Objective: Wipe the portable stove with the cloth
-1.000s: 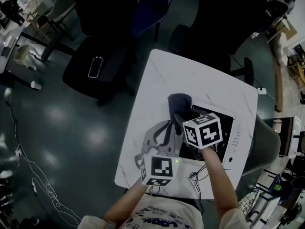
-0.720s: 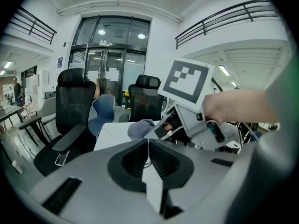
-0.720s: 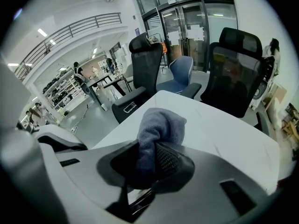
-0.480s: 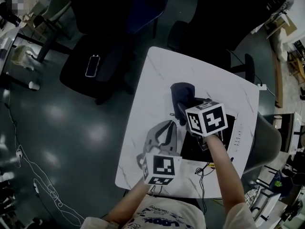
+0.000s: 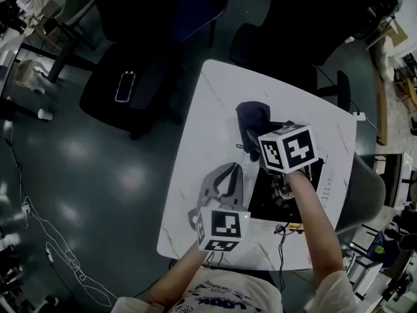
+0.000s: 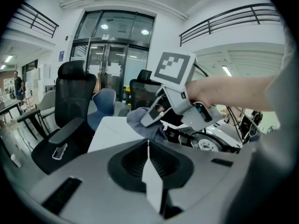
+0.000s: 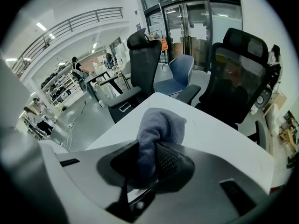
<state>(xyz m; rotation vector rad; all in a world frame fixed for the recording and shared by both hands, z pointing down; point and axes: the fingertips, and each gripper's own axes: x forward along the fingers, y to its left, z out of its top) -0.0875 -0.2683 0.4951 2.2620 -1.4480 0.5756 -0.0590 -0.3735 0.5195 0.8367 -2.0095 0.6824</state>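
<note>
One gripper (image 7: 145, 158) clamps cloth (image 7: 161, 125), stove (image 5: 267, 197) edge

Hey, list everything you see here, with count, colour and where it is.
Table: one, white marbled, centre.
Portable stove: one, black top with white edge, on the table's right side.
Cloth: one, dark grey-blue, gripped at the stove's far edge.
Office chairs: at least three, black and blue, beyond the table.
Phone: one, dark with pale rim, on the left black chair's seat.
Cup: one, white, floor at far left.
Left claw: shut, empty, over the table beside the stove.
Right claw: shut on the cloth.
</note>
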